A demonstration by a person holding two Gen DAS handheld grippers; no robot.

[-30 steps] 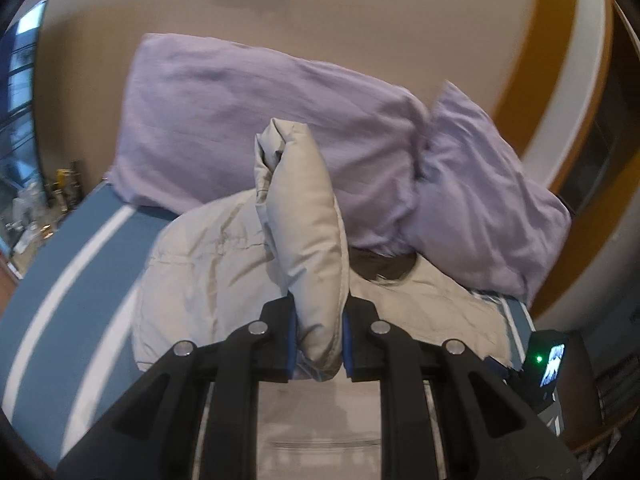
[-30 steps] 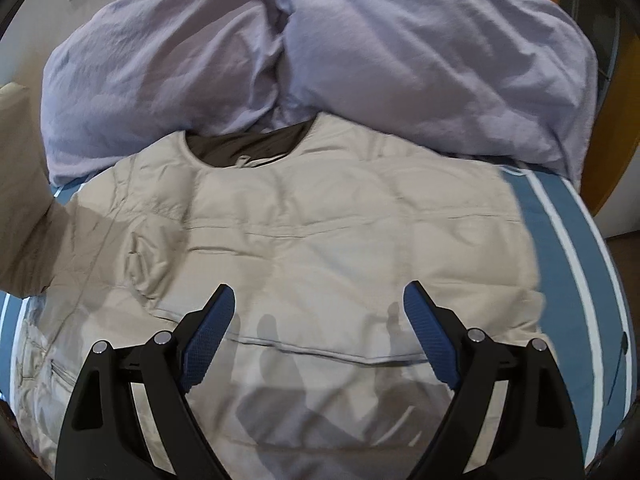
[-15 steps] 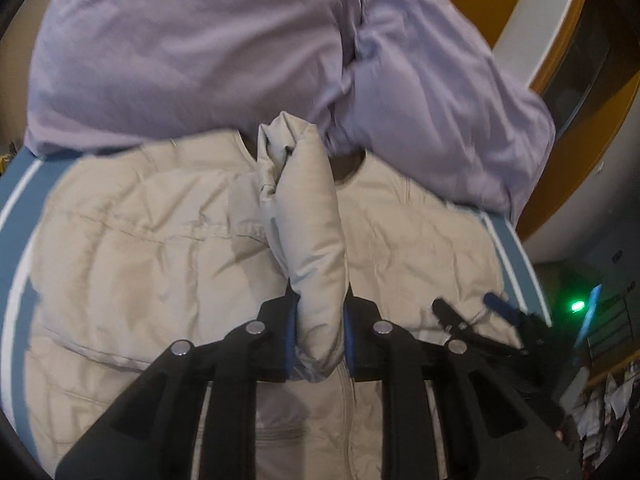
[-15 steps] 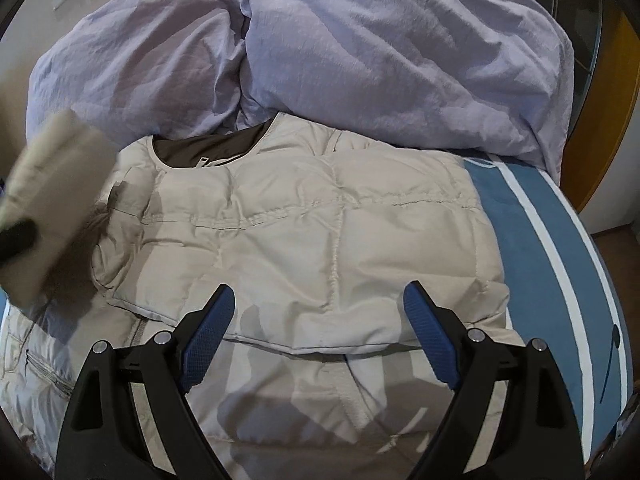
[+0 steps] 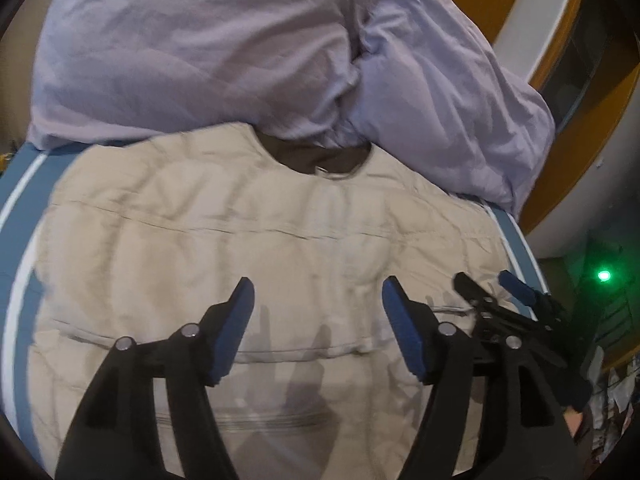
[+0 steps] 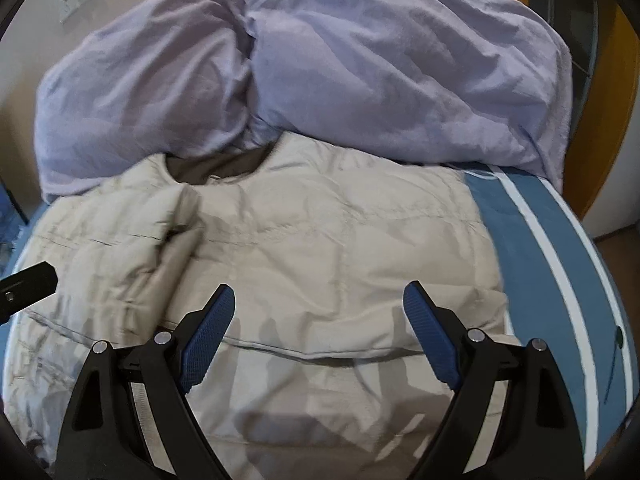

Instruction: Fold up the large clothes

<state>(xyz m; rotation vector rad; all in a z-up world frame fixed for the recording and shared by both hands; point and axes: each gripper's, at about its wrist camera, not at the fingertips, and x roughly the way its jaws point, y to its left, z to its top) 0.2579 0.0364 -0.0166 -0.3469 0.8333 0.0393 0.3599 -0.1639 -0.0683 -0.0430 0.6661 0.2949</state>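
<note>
A beige quilted puffer jacket (image 5: 248, 256) lies flat on the bed, its dark collar lining (image 5: 316, 156) toward the pillows. Both sleeves are folded in across the body; the left sleeve (image 6: 176, 240) lies diagonally over the chest. My left gripper (image 5: 318, 300) is open and empty, hovering over the jacket's middle. My right gripper (image 6: 318, 308) is open and empty over the jacket's lower right part. The right gripper also shows at the right of the left wrist view (image 5: 496, 292).
Two lavender pillows (image 5: 192, 52) (image 6: 400, 64) lean against the wall at the head of the bed. The blue bedspread with white stripes (image 6: 552, 248) shows bare right of the jacket. A wooden door frame (image 5: 580, 136) and a green-lit device (image 5: 603, 276) stand at the right.
My left gripper carried the sleeve across the jacket, then opened and let it go; the sleeve now lies on the chest. The right gripper stayed open.
</note>
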